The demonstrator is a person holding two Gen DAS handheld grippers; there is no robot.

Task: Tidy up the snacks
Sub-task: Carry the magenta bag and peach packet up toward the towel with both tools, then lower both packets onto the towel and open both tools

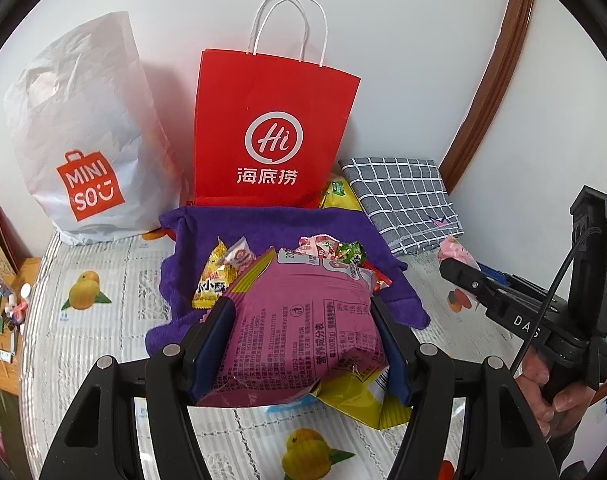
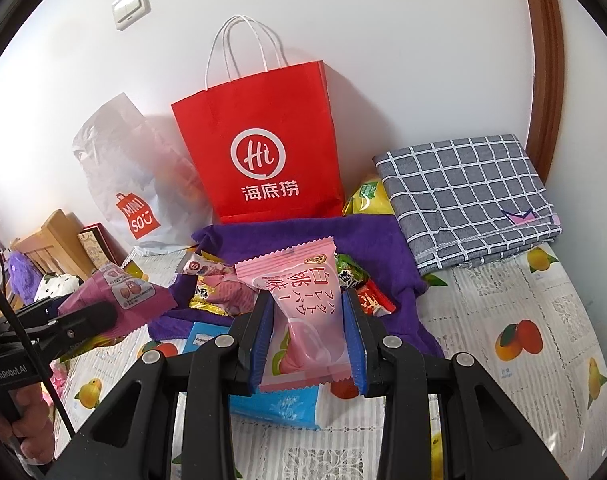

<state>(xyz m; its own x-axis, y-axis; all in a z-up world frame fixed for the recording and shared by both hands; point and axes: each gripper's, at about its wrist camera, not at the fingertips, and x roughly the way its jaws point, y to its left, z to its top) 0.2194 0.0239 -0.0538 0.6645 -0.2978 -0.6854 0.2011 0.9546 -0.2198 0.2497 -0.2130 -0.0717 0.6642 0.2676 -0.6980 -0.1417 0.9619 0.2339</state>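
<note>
My left gripper is shut on a large magenta snack bag and holds it above the table; it also shows in the right wrist view. My right gripper is shut on a pink peach-flavour snack packet, seen from the side in the left wrist view. Several small snacks lie on a purple towel just ahead. A red paper bag stands upright behind the towel.
A white MINISO bag stands left of the red bag. A folded grey checked cloth lies at the right by the wall. A yellow packet and a blue packet lie under the grippers on the fruit-print tablecloth.
</note>
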